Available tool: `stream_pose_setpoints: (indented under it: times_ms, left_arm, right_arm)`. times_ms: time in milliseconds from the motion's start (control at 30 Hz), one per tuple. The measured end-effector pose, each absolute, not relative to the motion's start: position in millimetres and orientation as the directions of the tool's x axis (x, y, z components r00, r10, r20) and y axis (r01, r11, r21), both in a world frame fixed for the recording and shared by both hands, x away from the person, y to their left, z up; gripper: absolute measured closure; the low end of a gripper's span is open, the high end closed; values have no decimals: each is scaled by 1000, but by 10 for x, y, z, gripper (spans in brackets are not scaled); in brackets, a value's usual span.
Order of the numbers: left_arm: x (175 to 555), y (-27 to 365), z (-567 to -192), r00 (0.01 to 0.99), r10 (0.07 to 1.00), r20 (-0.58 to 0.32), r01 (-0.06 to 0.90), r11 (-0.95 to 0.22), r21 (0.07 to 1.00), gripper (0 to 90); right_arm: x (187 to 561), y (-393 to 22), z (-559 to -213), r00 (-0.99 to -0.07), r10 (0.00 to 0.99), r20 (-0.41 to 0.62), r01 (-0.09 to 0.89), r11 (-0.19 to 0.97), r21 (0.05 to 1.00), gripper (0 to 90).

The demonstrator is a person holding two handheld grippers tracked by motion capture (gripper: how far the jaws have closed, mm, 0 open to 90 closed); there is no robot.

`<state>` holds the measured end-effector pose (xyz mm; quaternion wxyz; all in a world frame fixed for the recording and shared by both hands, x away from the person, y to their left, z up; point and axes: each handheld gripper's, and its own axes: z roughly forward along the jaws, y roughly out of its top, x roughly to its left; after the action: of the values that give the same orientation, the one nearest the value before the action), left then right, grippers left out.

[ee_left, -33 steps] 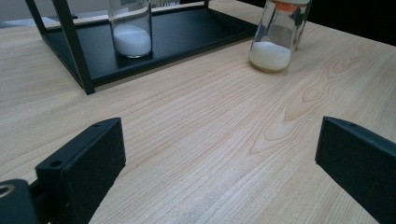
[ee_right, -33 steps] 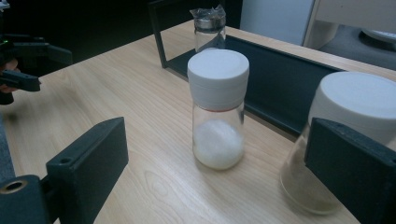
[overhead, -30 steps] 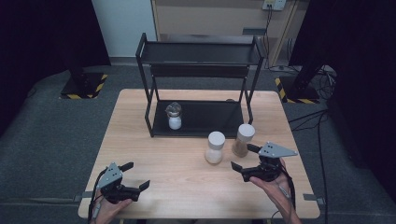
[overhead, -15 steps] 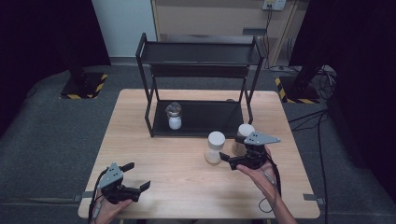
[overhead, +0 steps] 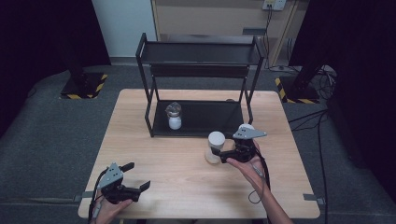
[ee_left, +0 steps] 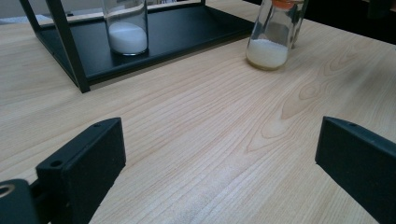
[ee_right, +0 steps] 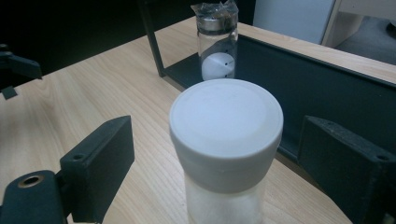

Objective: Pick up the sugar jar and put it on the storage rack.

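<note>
A jar with a white lid and white powder stands on the wooden table in front of a black two-tier rack. My right gripper is open, one jaw on each side of this jar. In the right gripper view the white-lidded jar sits between the jaws of the right gripper, with gaps on both sides. A foil-topped jar stands on the rack's lower shelf. My left gripper rests open and empty near the front left edge.
Just behind the right gripper's grey plate peeks the lid of another jar. The left gripper view shows the shelf jar, the table jar and a rack post. Dark floor surrounds the table.
My right gripper has moved left, past the far jar, and now straddles the white-lidded jar. The left gripper has stayed put.
</note>
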<state>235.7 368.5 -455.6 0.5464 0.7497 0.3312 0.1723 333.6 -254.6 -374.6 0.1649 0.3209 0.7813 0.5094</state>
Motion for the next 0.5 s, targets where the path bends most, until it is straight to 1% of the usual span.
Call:
stream_pose_setpoints:
  times_ms: [233,333,500]
  left_arm:
    - [2357,3681,-4553,722,685,-100,306,-187,933,7]
    - [2357,3682,-4554,722,685,-100,306,-187,933,7]
    - [2357,3682,-4554,722,685,-100,306,-187,933,8]
  right_arm:
    - [3440,-2468,-3819,-744,666,54,327,292,899,182]
    - [3462,-2443,-3847,-744,666,49,323,296,899,225]
    - [3470,-2396,-3873,-747,664,16,305,322,896,329]
